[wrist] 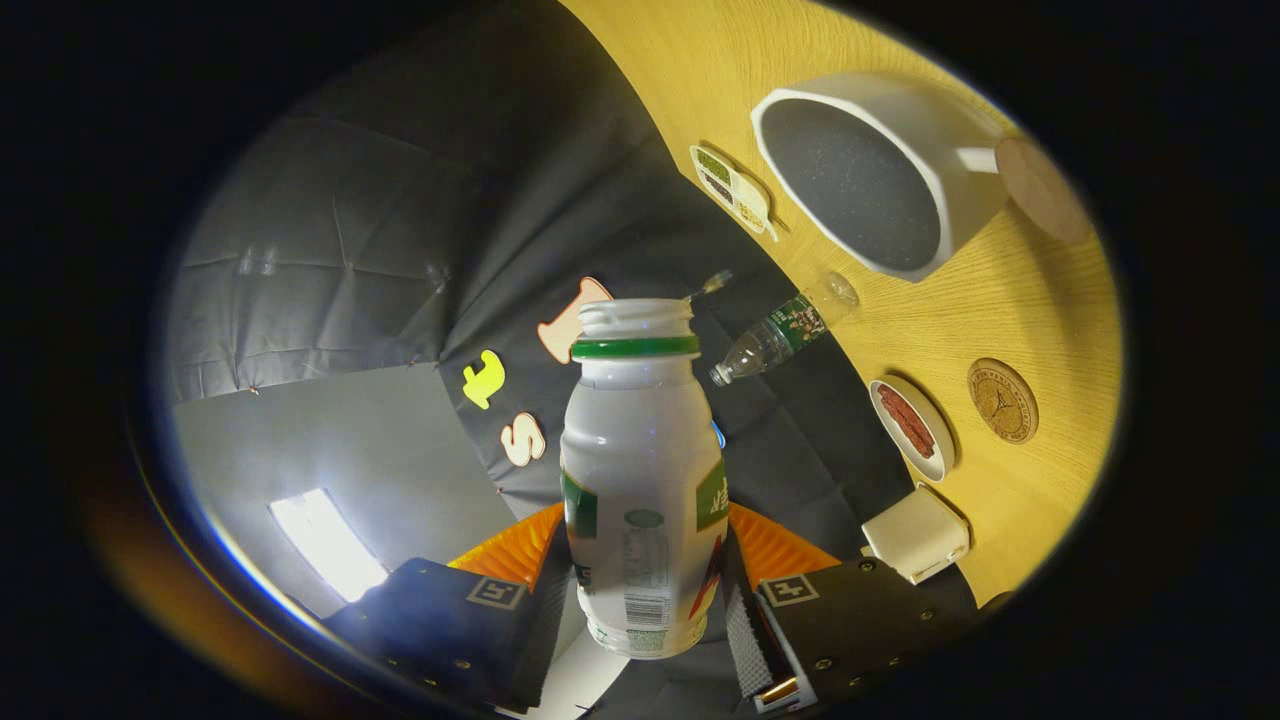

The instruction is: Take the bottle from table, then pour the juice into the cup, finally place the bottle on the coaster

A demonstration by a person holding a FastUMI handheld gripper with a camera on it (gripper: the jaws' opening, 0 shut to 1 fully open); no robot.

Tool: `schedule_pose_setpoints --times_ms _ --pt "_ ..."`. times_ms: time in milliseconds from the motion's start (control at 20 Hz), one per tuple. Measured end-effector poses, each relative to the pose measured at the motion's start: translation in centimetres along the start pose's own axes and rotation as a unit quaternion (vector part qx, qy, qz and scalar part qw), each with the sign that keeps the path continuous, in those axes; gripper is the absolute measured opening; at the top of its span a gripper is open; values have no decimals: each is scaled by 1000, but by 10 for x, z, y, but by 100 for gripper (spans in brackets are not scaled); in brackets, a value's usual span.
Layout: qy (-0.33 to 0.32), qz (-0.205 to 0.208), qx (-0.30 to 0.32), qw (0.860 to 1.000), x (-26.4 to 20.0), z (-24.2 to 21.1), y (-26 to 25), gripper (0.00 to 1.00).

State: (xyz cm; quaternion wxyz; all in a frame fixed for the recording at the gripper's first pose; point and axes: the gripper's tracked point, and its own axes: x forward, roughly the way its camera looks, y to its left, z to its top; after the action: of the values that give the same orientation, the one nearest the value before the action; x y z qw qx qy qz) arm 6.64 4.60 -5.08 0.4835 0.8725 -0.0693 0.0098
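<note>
My gripper (pixel 650 548) is shut on a white juice bottle (pixel 640 470) with a green neck ring and an uncapped mouth. Both fingers press on its lower body. The view is rolled hard, so the wooden table (pixel 1010 300) stands like a wall beside the bottle, and the bottle lies roughly parallel to the tabletop. The white angular cup (pixel 860 185) with a dark inside sits on the table beyond the bottle's mouth and off to the side, apart from it. The round cork coaster (pixel 1002 400) with a printed emblem lies nearer, beside the bottle's body.
A clear plastic water bottle (pixel 785 330) stands between the cup and a small plate of red strips (pixel 910 425). A divided snack dish (pixel 735 190) sits near the cup, a plain wooden disc (pixel 1045 190) behind it, and a white box (pixel 917 535) near the fingers.
</note>
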Motion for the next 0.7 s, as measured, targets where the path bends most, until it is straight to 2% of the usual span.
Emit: schedule_pose_setpoints --times_ms 700 --pt "-15 2 30 999 3 7 -7 70"
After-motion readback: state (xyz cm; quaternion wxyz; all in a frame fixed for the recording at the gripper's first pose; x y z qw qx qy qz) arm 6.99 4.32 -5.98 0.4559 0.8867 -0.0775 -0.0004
